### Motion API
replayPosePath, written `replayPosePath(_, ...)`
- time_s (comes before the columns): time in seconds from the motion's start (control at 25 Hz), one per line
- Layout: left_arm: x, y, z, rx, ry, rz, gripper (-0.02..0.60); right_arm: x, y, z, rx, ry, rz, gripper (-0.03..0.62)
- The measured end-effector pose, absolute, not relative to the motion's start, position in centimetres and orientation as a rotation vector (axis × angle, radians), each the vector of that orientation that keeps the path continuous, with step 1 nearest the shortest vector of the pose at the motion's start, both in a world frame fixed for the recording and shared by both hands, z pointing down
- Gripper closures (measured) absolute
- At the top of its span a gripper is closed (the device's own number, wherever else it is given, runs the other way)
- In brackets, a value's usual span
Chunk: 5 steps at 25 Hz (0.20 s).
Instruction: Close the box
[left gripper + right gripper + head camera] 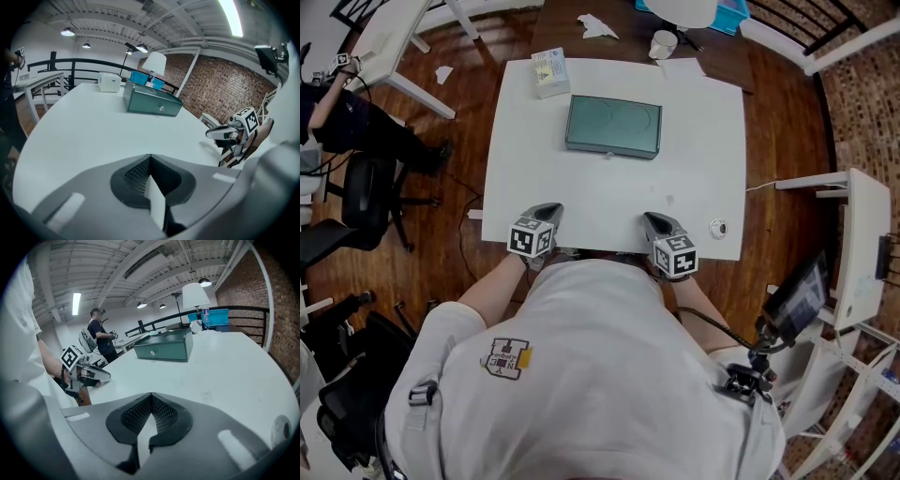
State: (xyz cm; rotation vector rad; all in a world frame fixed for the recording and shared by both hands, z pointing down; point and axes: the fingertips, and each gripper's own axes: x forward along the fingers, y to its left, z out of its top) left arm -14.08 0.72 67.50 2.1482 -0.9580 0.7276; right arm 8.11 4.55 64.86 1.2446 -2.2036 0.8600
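Observation:
A dark green metal box (613,126) lies on the white table (694,159) toward its far side, lid down flat. The box (151,100) shows a small lock on its front in the left gripper view, and the box (165,346) appears again in the right gripper view. My left gripper (546,212) rests at the table's near edge, shut with nothing between its jaws. My right gripper (654,221) sits at the near edge too, shut and empty. Both are well short of the box.
A small white carton (549,72) stands at the table's far left corner. A tape roll (717,227) lies near the front right edge. A cup (663,43) and a blue bin (733,13) sit on a dark surface behind. A person (101,332) stands off in the room; office chair (366,197) at left.

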Motion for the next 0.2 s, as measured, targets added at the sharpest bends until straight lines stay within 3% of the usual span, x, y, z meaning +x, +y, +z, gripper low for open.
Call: replayPosePath(0.2,-14.01,0.7,67.43,2.153,-0.964,0.721,0.583,8.18,4.68,64.82,1.243,-2.201,0.858,0.595)
